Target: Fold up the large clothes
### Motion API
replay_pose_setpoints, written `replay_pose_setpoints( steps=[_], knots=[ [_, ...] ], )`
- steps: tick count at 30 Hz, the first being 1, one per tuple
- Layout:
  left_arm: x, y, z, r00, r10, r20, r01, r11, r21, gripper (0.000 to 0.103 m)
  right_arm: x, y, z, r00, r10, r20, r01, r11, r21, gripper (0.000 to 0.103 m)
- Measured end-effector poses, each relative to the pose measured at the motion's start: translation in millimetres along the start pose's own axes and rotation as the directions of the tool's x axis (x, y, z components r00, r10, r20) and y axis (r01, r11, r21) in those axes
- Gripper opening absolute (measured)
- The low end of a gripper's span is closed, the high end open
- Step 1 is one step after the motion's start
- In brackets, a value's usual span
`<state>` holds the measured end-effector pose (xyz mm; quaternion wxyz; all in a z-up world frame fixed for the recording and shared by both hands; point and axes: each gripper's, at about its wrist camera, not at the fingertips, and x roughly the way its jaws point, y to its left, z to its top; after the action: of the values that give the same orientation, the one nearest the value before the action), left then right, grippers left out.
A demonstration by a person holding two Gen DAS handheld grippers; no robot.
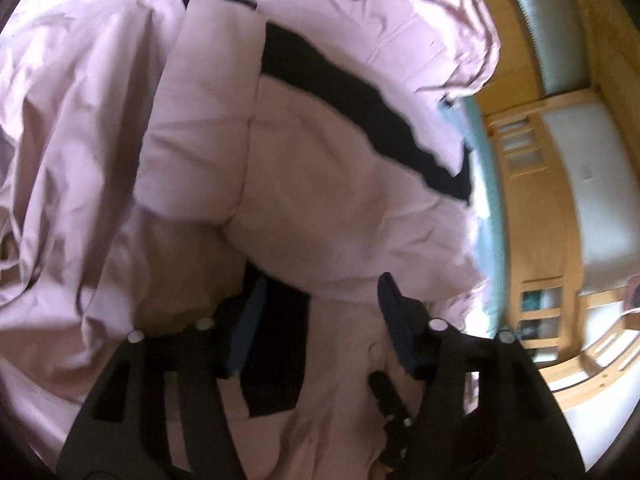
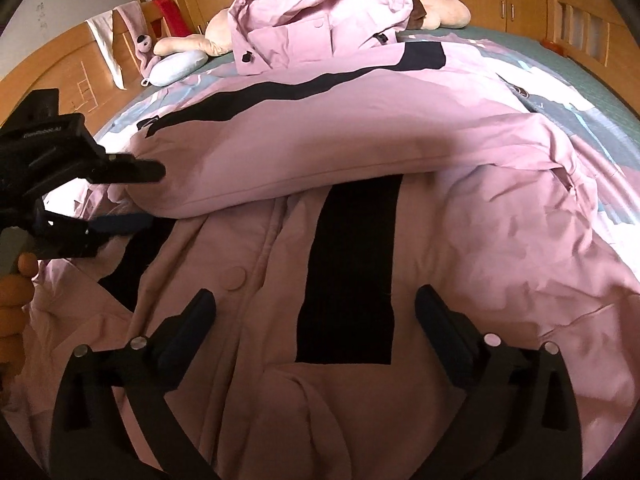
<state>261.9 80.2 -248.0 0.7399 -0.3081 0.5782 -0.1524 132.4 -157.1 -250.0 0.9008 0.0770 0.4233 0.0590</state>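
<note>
A large pink padded jacket [image 2: 500, 248] with black stripes lies spread on the bed, its hood [image 2: 320, 8] towards the headboard. One sleeve [image 2: 320, 152] is folded across the chest, above a black panel [image 2: 352, 272]. My right gripper [image 2: 316, 292] hangs wide open over that panel with nothing between its fingers. My left gripper [image 2: 156, 194], held by a hand [image 2: 16, 292], is at the left. Its jaws stand part open around the sleeve's end without squeezing it. In the left wrist view the left gripper [image 1: 323, 278] straddles puffy pink fabric [image 1: 320, 200].
Beige plush toys [image 2: 444, 12] and a pale blue cushion [image 2: 176, 66] lie at the head of the bed. The patterned bed cover [image 2: 580, 92] shows to the right of the jacket. Wooden cabinets [image 1: 536, 208] and a bed rail [image 2: 576, 28] surround the bed.
</note>
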Motion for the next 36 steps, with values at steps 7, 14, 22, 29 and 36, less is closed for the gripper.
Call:
replay_pose_setpoints(
  steps=[7,14,22,29,36],
  knots=[
    [1.2,-6.4,0.9,0.991,0.083,0.108,-0.088,0.995,0.046,0.061,1.6,-0.8,-0.4,1.000,0.013,0.008,-0.013,1.000,0.004,0.102],
    [-9.9,-9.7,0.0,0.967,0.096,0.235,-0.121,0.988,0.096,0.010,1.2,-1.7,0.9,1.000,0.020,0.004,-0.021,1.000,0.013,0.102],
    [-64.6,-47.0,-11.1,0.905,0.102,0.414,-0.185,0.968,0.166,0.008,-42.3,-67.1,50.0,0.977,0.208,0.051,-0.212,0.914,0.346,0.102],
    [-44.1,-50.0,-11.5,0.917,0.145,0.372,-0.228,0.955,0.189,0.008,-18.2,-160.4,77.2,1.000,0.014,0.004,-0.014,0.824,0.567,0.044],
    [-21.1,-55.2,-13.6,0.914,0.204,0.351,-0.294,0.929,0.227,0.008,-11.9,-166.7,61.8,0.994,0.089,0.058,-0.106,0.810,0.577,0.055]
  ],
)
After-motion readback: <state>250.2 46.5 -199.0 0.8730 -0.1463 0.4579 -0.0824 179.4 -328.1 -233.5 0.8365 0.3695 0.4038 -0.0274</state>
